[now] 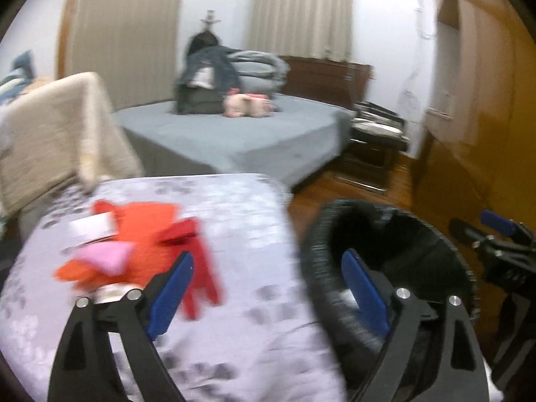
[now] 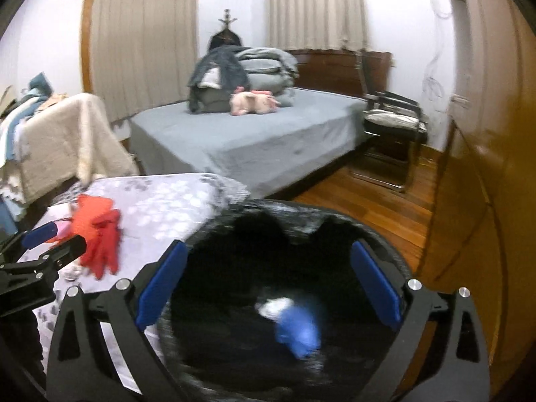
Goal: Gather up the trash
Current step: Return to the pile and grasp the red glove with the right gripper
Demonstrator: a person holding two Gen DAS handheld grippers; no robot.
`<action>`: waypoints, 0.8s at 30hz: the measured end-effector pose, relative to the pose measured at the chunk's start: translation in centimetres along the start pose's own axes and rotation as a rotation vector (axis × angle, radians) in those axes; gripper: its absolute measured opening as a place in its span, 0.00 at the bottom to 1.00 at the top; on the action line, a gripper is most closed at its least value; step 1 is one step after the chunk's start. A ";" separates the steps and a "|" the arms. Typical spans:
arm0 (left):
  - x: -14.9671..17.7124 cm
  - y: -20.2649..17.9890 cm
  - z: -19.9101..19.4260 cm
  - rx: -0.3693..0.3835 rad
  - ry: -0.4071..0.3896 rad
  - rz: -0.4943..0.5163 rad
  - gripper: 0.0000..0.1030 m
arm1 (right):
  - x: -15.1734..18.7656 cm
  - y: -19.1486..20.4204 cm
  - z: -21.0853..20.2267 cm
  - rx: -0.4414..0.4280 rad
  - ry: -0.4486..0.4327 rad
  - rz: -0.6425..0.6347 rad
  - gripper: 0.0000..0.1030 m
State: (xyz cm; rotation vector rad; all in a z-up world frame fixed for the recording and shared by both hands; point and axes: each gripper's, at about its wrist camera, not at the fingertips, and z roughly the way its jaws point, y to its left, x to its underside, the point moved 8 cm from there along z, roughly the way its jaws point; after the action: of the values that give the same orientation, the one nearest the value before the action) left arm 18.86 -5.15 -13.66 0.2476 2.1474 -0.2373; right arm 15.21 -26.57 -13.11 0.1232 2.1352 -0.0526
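A black round trash bin stands beside a table with a pale floral cloth. In the right wrist view my right gripper is open above the bin's mouth, with a blue and white piece of trash below it inside the bin. In the left wrist view my left gripper is open and empty over the table's edge, with the bin to its right. Red-orange scraps with pink and white pieces lie on the table ahead of its left finger. The scraps also show in the right wrist view.
A bed with a grey-blue sheet stands behind the table, with folded bedding and pink plush toys on it. A chair draped in beige cloth is at the left. A metal chair and a wooden wardrobe are at the right.
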 end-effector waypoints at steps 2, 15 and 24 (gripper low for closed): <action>0.4 2.6 -0.6 -0.057 -0.002 -0.017 0.86 | -0.3 2.1 0.4 -0.041 -0.001 -0.017 0.93; 2.8 14.7 -2.0 -0.287 0.008 -0.129 0.85 | -0.9 15.7 4.7 -0.250 0.027 -0.146 0.93; 4.2 17.4 -0.5 -0.332 0.023 -0.144 0.84 | 1.0 20.4 10.3 -0.268 0.105 -0.188 0.92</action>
State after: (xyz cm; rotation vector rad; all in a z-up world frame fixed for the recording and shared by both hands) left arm 20.80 12.09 -18.20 -0.0962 2.1895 0.0420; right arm 25.56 -7.09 -19.28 -0.2374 2.2308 0.1327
